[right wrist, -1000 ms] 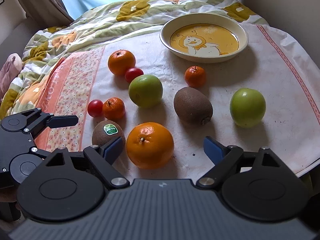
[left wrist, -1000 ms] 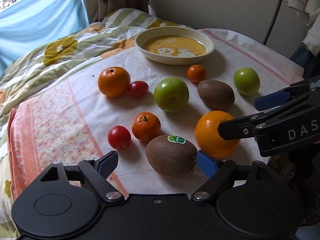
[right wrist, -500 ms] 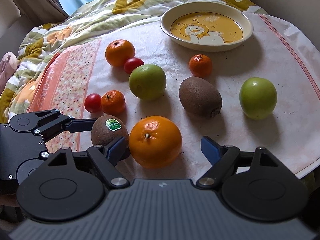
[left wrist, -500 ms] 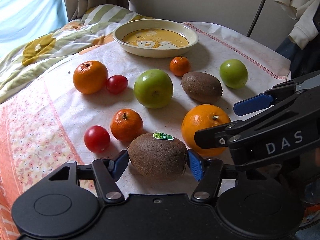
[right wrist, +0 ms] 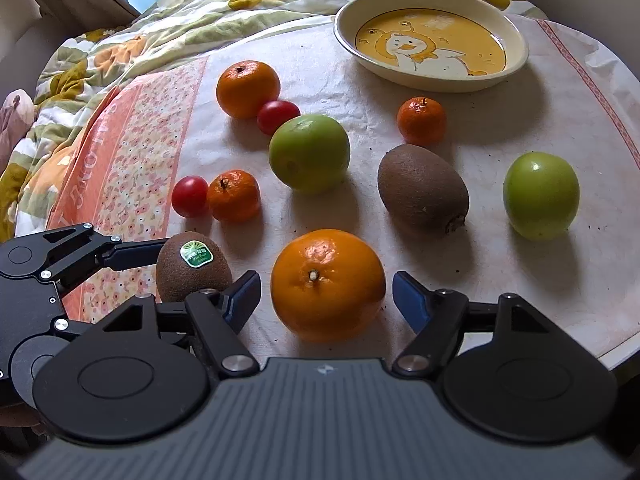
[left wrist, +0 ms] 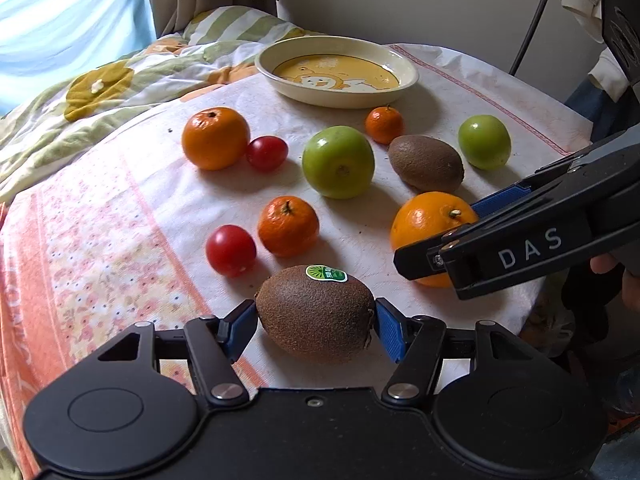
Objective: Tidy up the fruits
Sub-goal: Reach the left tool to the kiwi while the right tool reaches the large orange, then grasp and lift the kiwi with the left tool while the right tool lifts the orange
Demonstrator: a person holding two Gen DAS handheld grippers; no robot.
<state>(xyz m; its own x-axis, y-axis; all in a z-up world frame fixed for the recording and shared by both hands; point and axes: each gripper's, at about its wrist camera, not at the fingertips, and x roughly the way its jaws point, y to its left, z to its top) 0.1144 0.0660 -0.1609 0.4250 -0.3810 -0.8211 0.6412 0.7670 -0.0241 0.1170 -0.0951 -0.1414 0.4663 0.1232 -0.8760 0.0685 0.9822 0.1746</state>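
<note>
A brown kiwi with a green sticker [left wrist: 316,312] lies on the cloth near the front edge, and my left gripper [left wrist: 314,330] is shut on it, one blue pad pressing on each end. To its right sits a large orange [right wrist: 328,284] between the blue pads of my right gripper [right wrist: 327,296]. Those jaws are closing and a thin gap still shows on each side of the orange. In the left wrist view the right gripper's fingers [left wrist: 500,200] straddle the same orange [left wrist: 424,220].
Farther back lie two green apples [right wrist: 309,152] [right wrist: 541,194], a second kiwi [right wrist: 422,188], another orange [right wrist: 247,88], two mandarins [right wrist: 233,196] [right wrist: 421,120] and two tomatoes [right wrist: 190,196] [right wrist: 278,116]. An empty duck-print plate [right wrist: 348,40] stands at the back. A quilt [right wrist: 160,28] is bunched on the left.
My left gripper moved up around the sticker kiwi and shut on it. My right gripper came down over the large orange and its jaws have narrowed toward it.
</note>
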